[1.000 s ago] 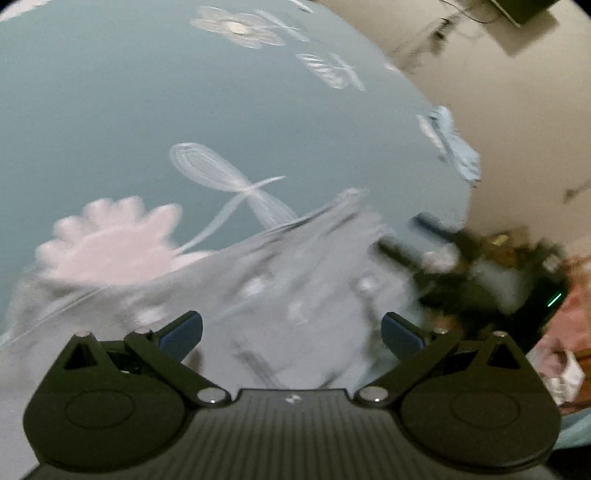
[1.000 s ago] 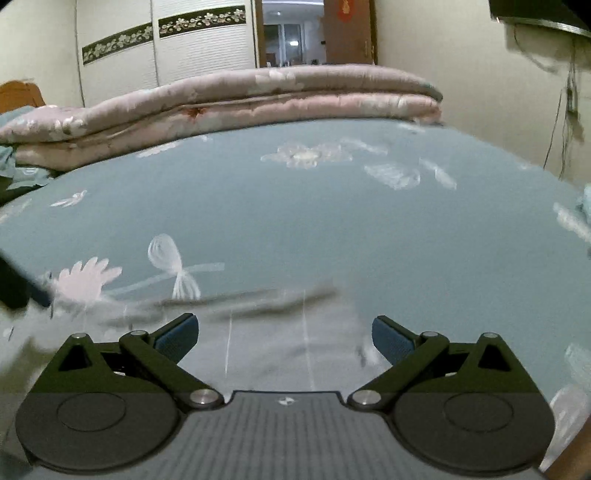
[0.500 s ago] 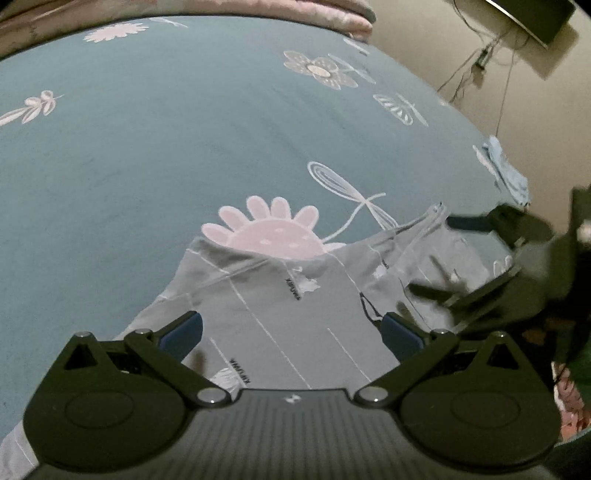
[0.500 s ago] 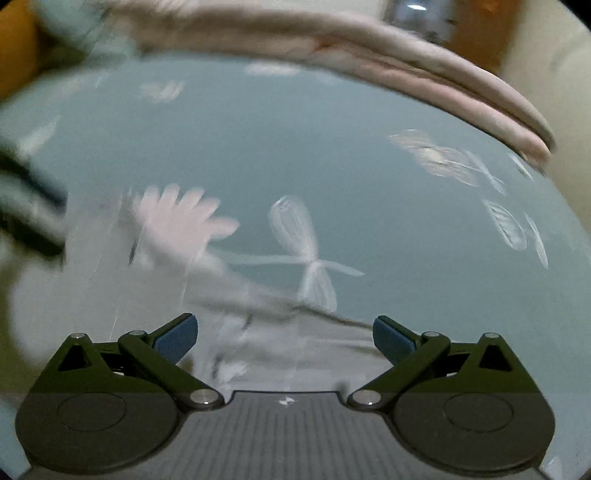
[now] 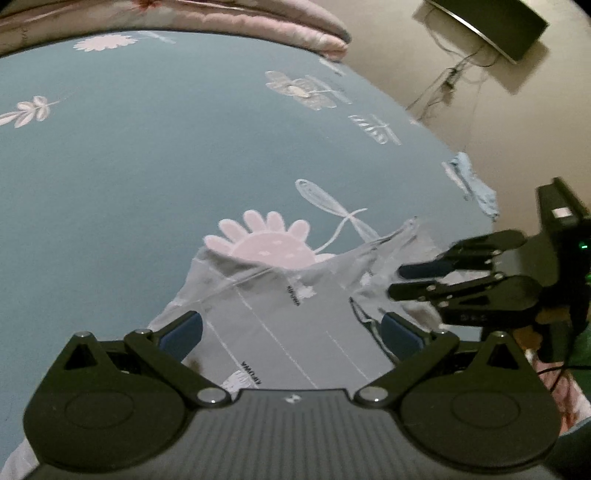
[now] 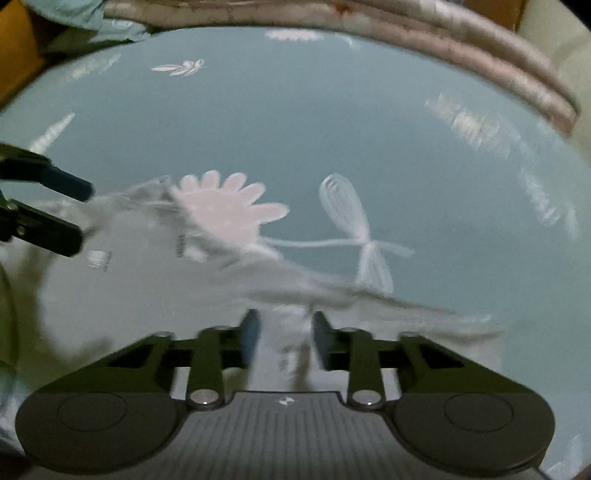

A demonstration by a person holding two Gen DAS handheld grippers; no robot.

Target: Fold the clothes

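Grey garment (image 5: 280,314) lies on the teal bed sheet (image 5: 129,166). Your right hand-held gripper (image 6: 285,338) is closing, fabric between its jaws; earlier it gaped wide. Your left hand-held gripper (image 5: 291,328) remains spread wide above the cloth, grasping nothing.

A garment (image 5: 280,317) lies spread on the bed (image 5: 129,155), its far edge overlapping a printed flower (image 5: 266,243) on the bedsheet. The left hand-held gripper (image 5: 291,332) sits over the garment's near part; the right hand-held gripper (image 5: 402,280) is at its right edge, cloth between the closing jaws. A folded quilt (image 5: 221,18) lies along the bed's far side, a small cloth (image 5: 469,181) on its right edge.
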